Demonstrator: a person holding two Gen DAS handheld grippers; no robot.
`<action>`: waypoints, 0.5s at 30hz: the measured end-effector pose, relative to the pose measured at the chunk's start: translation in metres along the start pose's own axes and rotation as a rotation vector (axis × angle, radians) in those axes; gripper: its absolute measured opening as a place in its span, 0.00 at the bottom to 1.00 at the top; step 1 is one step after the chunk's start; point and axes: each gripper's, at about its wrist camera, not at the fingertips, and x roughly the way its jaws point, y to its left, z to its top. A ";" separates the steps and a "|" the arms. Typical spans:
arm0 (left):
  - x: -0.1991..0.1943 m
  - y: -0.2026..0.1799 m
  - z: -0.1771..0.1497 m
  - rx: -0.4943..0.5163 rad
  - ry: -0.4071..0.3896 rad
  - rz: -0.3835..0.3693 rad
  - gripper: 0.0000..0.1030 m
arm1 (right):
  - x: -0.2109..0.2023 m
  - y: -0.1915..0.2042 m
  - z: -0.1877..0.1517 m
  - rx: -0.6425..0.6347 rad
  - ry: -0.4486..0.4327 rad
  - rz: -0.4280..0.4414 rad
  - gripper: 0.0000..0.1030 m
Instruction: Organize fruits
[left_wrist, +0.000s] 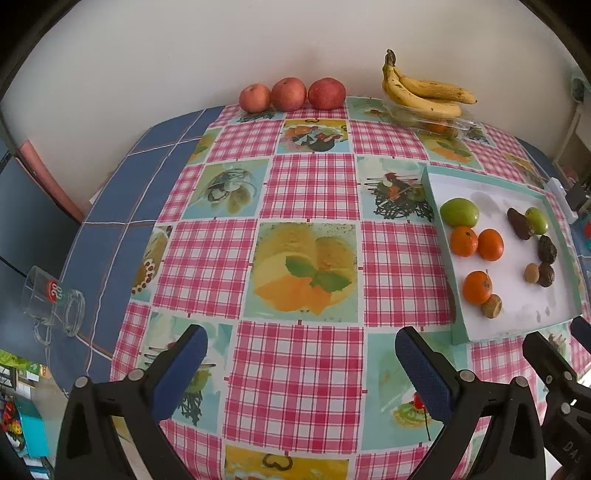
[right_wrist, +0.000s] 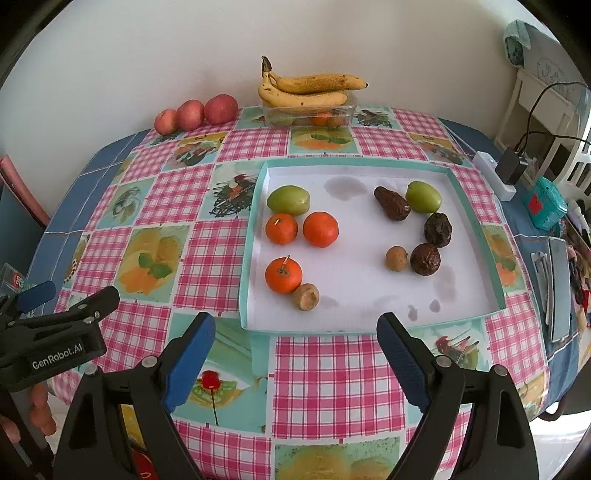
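Fruit lies in the tray (right_wrist: 476, 221) near the table's right edge: oranges (right_wrist: 320, 229) left, avocados (right_wrist: 437, 229) right. Both the left gripper (left_wrist: 299, 363) and the right gripper (right_wrist: 295, 347) hover empty at the near edge, jaws wide apart.

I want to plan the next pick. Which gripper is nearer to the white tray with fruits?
Right. The right gripper hangs open just before the tray near edge; the left gripper hangs open farther left, over the tablecloth.
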 end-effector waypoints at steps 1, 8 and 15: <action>0.000 0.001 0.000 -0.003 0.000 -0.002 1.00 | 0.000 0.000 0.000 -0.001 0.000 0.000 0.87; -0.001 0.002 0.000 -0.010 -0.002 -0.003 1.00 | 0.000 0.000 0.000 0.000 -0.001 0.000 0.87; 0.001 0.004 0.000 -0.017 0.006 0.001 1.00 | 0.000 0.000 -0.001 -0.001 0.001 0.004 0.87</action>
